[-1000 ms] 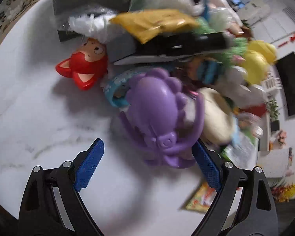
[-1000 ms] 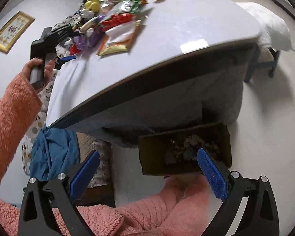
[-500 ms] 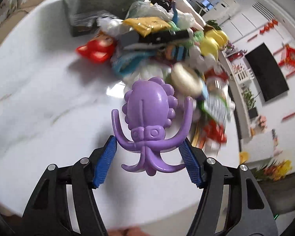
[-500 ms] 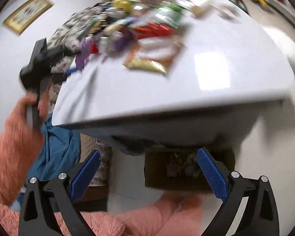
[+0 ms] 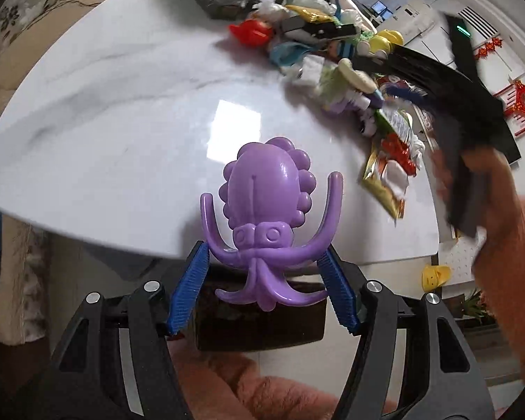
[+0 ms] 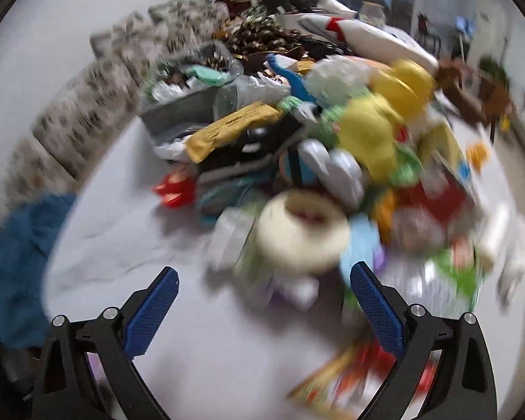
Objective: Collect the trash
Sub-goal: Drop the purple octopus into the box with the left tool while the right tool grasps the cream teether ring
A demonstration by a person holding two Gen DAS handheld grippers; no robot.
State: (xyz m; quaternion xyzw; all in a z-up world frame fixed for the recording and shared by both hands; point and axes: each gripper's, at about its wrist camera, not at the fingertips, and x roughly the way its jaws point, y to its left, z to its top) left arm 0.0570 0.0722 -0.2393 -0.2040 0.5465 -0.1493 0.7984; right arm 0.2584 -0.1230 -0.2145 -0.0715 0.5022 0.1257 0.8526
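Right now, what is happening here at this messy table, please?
A person in a fuzzy pink sleeve is clearing a white table. The left gripper holds a purple octopus toy by its arms, out past the table edge and above a dark box on the floor. The right gripper is open and empty over the blurred pile of toys and wrappers.
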